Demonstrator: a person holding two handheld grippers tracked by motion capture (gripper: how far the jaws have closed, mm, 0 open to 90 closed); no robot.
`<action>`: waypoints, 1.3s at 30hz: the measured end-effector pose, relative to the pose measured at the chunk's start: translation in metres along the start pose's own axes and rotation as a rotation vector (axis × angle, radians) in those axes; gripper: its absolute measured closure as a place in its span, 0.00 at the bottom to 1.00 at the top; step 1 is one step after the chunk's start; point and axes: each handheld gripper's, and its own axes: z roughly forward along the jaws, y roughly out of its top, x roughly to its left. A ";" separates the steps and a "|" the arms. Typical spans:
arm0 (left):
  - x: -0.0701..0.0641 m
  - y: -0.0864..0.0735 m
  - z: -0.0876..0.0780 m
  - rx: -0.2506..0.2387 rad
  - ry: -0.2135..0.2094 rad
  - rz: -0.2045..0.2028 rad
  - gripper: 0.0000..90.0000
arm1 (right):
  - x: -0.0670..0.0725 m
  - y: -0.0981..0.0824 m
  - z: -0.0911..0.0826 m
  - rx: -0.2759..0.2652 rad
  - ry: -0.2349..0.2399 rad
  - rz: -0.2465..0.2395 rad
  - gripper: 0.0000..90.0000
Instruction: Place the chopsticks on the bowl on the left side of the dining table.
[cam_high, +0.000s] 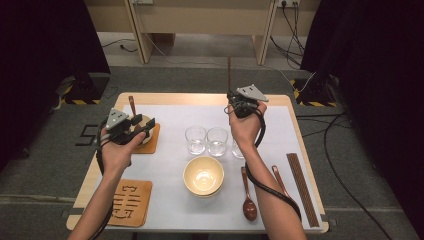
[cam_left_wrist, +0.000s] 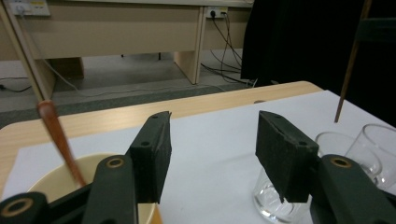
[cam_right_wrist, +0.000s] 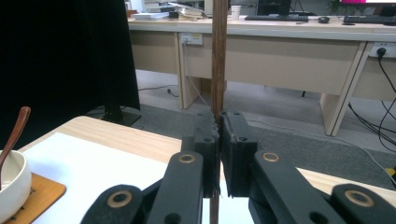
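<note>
Sitting nearest, low in the high view: a brown coaster (cam_high: 131, 202) at lower left, a cream bowl (cam_high: 203, 175) at lower centre, two wooden spoons (cam_high: 248, 195) and a pair of dark chopsticks (cam_high: 302, 187) at lower right, all on a white mat (cam_high: 165, 200) covering a wooden table (cam_high: 310, 150).

Standing just above the bowl, mid-frame: three clear glasses (cam_high: 206, 140) in a row, the rightmost partly hidden behind the right forearm.

Hovering at mid-left: left gripper (cam_high: 146, 128), jaws standing apart and gripping nothing, pointing over a second bowl (cam_high: 146, 134) resting on a coaster with a wooden spoon (cam_high: 132, 105) leaning in it. Showing in the left gripper view as two black pads (cam_left_wrist: 152, 158) with bare mat between them, bowl rim (cam_left_wrist: 60, 179) and spoon handle (cam_left_wrist: 56, 135) at lower left, a glass (cam_left_wrist: 275, 205) just below the right pad.

Holding above centre-right in the high view: right gripper (cam_high: 231, 96), jaws pressed together on a single dark chopstick (cam_high: 229, 72). Chopstick standing upright, rising from the jaws toward the upper frame, lower end poking down below them. Running, in the right gripper view, as a vertical brown stick (cam_right_wrist: 218, 56) straight through the clamped pads (cam_right_wrist: 233, 154) at centre, top leaving the frame. Appearing also at the upper right of the left gripper view as a thin tilted stick (cam_left_wrist: 350, 60) well apart from the left jaws.

Lying farthest: grey floor (cam_high: 200, 80), pale desks (cam_high: 200, 20) and trailing cables (cam_high: 290, 25).
</note>
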 end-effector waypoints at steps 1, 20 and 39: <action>-0.002 0.003 0.003 -0.003 -0.004 0.005 0.50 | 0.001 0.000 0.000 0.002 0.003 0.004 0.95; -0.034 0.050 0.053 -0.036 -0.114 0.071 0.52 | 0.005 -0.001 0.000 0.003 0.019 0.007 0.95; -0.069 0.077 0.091 -0.030 -0.192 0.131 0.53 | 0.016 -0.004 0.005 0.009 0.040 -0.006 0.95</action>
